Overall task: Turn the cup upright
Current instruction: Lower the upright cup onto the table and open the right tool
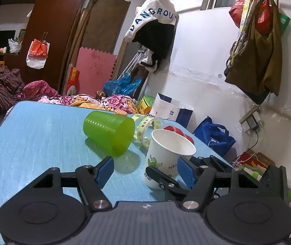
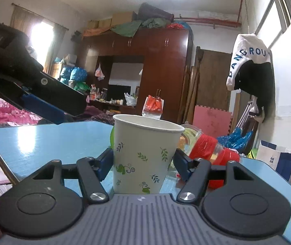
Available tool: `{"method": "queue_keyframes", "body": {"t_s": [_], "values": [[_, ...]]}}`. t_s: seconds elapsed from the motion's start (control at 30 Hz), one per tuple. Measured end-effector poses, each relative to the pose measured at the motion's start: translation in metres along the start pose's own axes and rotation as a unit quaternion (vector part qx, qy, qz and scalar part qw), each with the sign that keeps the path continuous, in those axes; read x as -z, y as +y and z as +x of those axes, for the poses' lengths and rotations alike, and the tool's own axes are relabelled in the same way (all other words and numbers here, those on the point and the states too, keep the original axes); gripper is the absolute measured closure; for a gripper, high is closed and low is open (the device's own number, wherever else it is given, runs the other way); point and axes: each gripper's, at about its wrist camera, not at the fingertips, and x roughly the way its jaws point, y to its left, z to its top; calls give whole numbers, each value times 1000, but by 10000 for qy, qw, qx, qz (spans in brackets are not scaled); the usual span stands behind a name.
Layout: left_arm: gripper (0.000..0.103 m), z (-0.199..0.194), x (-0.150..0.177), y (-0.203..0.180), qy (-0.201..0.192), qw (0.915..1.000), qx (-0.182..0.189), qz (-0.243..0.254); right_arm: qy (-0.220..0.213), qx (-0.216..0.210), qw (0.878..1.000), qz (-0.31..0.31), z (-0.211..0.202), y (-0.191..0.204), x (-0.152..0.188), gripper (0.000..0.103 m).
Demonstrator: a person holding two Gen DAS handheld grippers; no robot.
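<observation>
A white paper cup with green leaf prints stands upright on the blue table. My right gripper has a blue pad on each side of it, close to its wall. In the left wrist view the same cup stands with the right gripper's fingers around its base. My left gripper is open and empty, just in front of a green plastic cup that lies on its side. The left gripper also shows at the upper left of the right wrist view.
A clear bottle with a yellow label and a red-wrapped item lie on the table behind the cups. A blue bag and a white bag stand beside the table's right edge. Bedding lies beyond the far edge.
</observation>
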Motion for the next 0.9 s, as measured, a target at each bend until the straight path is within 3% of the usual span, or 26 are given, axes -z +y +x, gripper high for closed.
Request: {"method": "queue_keyframes", "body": {"t_s": [0.07, 0.13, 0.3, 0.43, 0.57, 0.7, 0.77, 0.9], "values": [[31, 0, 1, 0, -3, 10000, -2, -2, -23, -27, 10000, 6, -2, -1, 2, 28], [30, -2, 0, 1, -30, 10000, -16, 6, -101, -41, 9999, 26, -6, -3, 1, 8], [12, -8, -2, -1, -238, 9995, -205, 70, -260, -165, 9995, 115, -27, -15, -7, 1], [4, -10, -4, -6, -308, 9963, -775, 197, -605, -316, 9956, 641, -64, -48, -18, 1], [4, -12, -8, -20, -234, 9954, -880, 302, 143, -445, 9887, 1426, -72, -77, -46, 1], [4, -13, -11, -47, -19, 9895, -1315, 596, 1016, -196, 9851, 1372, -69, -80, -61, 1], [4, -12, -12, -58, -3, 9862, -1486, 730, 1070, -39, 9835, 1460, -72, -82, -60, 1], [4, -10, -11, -70, 7, 9823, -1640, 901, 1287, -136, 9774, 1674, -73, -89, -53, 1]]}}
